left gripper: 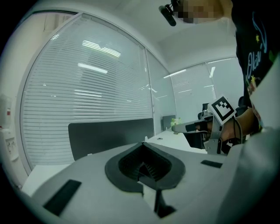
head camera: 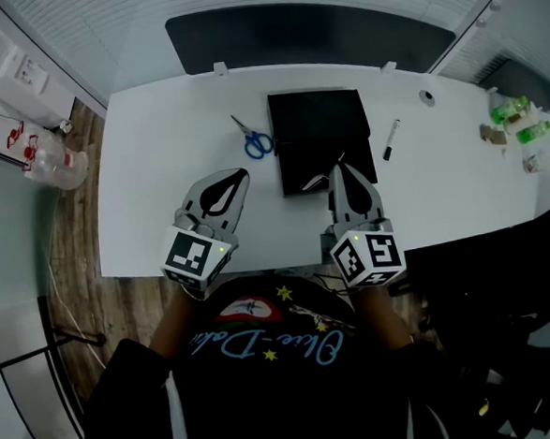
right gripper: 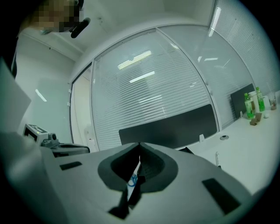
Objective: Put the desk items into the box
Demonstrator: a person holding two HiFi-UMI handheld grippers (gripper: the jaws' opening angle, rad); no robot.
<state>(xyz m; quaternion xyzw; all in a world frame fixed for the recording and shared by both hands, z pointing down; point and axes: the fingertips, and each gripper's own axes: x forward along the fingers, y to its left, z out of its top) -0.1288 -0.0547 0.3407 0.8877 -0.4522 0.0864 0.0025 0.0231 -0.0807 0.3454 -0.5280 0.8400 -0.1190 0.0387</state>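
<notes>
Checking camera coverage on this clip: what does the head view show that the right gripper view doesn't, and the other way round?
Only the head view: the black box in full, the wooden floor with clear bottles, and the left claw and right claw from above. Only the right gripper view: the ceiling, light strips reflected in the glass, and the right claw's jaws shut, gripping nothing. Both: white desk, blue-handled scissors, marker pen, green bottles.

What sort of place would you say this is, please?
Most likely an office: a white desk with a dark screen along its far edge, glass walls with slatted blinds, and scissors and a pen lying on the desk.
</notes>
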